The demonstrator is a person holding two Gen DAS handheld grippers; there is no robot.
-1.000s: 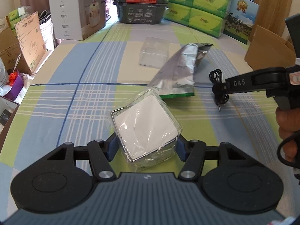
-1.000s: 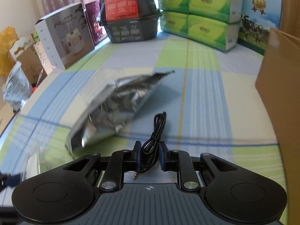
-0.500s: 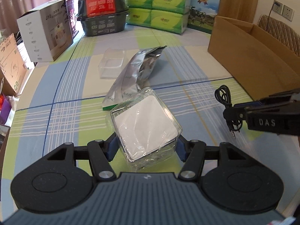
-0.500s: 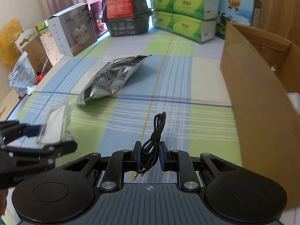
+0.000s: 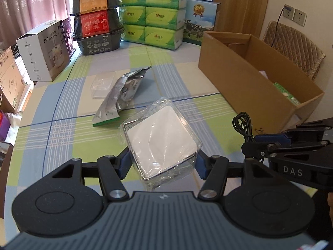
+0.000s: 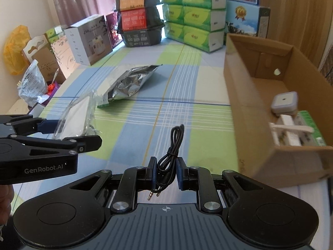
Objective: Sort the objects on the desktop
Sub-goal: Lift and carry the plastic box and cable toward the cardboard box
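Both grippers swung right since earlier frame, cardboard box (image 6: 268,87) now nearer. Left gripper (image 5: 163,162) clamps plastic-wrapped white pad (image 5: 161,140) (tilted); right gripper (image 6: 166,174) pinches coiled black cable (image 6: 172,145).

On the counter (image 5: 62,125), a foil bag (image 5: 122,91) lies at the middle, with a clear plastic tray (image 5: 103,82) just beside it on its left. An open cardboard box (image 5: 249,87) stands to the right, a small square device (image 6: 284,102) inside it. Stacked tissue packs (image 5: 154,14) and stacked containers (image 5: 97,31) line the far edge.
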